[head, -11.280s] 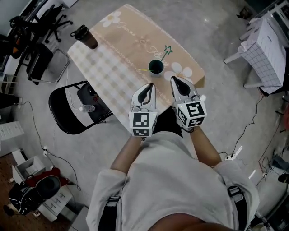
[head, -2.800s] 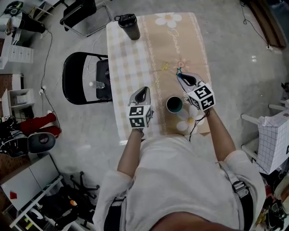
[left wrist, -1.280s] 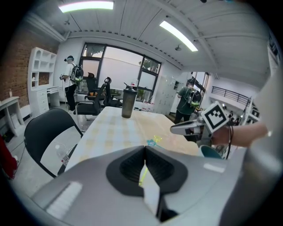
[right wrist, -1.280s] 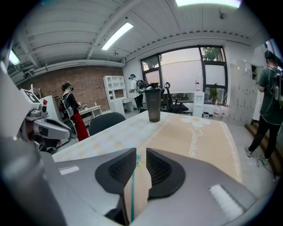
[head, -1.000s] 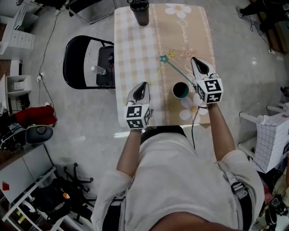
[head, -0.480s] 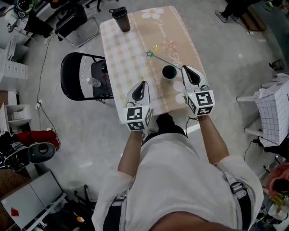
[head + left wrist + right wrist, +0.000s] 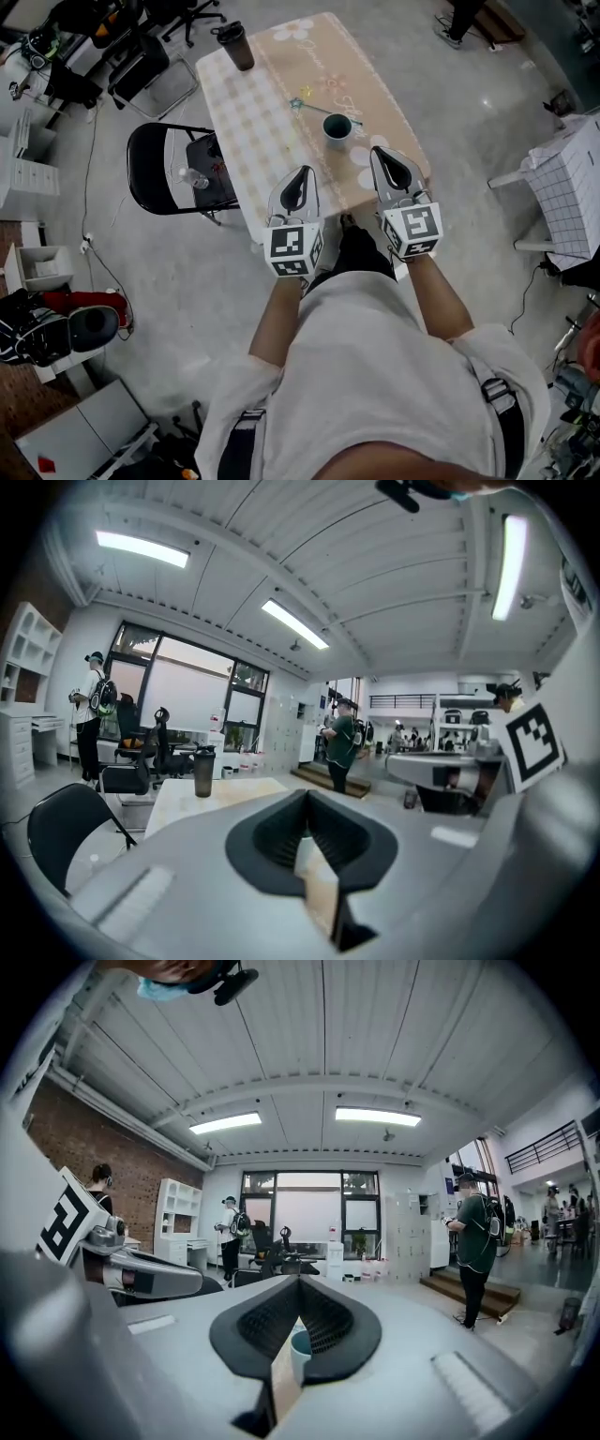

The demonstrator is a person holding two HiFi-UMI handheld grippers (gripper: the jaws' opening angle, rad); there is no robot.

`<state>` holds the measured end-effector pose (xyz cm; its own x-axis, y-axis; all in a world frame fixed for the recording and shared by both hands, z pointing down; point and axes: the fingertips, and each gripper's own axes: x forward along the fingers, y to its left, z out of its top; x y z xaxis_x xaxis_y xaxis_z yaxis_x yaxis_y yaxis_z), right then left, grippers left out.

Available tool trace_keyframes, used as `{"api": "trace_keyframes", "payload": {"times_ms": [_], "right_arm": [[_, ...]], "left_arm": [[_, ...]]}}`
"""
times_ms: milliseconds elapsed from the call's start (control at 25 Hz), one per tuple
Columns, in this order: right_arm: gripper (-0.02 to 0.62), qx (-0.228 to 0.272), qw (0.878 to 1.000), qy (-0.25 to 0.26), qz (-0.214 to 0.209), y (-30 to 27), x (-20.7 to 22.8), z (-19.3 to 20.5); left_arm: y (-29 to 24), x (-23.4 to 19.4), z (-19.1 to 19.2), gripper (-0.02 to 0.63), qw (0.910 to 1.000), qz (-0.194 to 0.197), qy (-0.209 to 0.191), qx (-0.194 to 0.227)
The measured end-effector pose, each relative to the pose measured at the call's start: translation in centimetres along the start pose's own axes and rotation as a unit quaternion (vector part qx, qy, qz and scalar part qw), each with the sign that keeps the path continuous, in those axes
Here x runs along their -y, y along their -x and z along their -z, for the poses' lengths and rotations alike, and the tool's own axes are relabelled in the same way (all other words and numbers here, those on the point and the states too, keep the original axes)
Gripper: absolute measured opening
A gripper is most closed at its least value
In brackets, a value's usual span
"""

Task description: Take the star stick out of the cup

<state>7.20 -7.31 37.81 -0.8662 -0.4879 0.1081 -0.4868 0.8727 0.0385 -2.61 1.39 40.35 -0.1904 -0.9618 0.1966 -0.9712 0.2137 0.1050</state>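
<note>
The teal star stick lies flat on the beige table, its star end pointing left, just beyond the dark green cup. The cup stands upright near the table's near end. Both grippers hover side by side over the table's near edge, short of the cup. My left gripper is shut and holds nothing, as its own view shows at the jaw tips. My right gripper is shut and empty too, and the cup shows through the gap below its tips.
A black tumbler stands at the table's far left corner, also seen as the tumbler. A black folding chair with a water bottle on it stands left of the table. Desks, office chairs and several people are farther off in the room.
Both grippers have drawn back from the cup toward the table's near edge and risen. The star stick stays lying on the table beside the cup.
</note>
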Motion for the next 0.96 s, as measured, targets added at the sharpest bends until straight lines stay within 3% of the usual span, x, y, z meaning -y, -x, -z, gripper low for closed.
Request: {"api": "trace_keyframes", "payload": {"times_ms": [640,960], "right_arm": [[-0.002,-0.008,1.000,0.018,0.014,3.0,-2.3,-1.2],[-0.002,-0.023,0.999,0.004,0.024,6.5,0.5,1.0]], "left_arm": [[2.1,1.8,-1.7,0.003,0.9994,0.009,0.009,0.031],[0.8,7.2,0.3,0.003,0.9993,0.031,-0.001,0.020]]}}
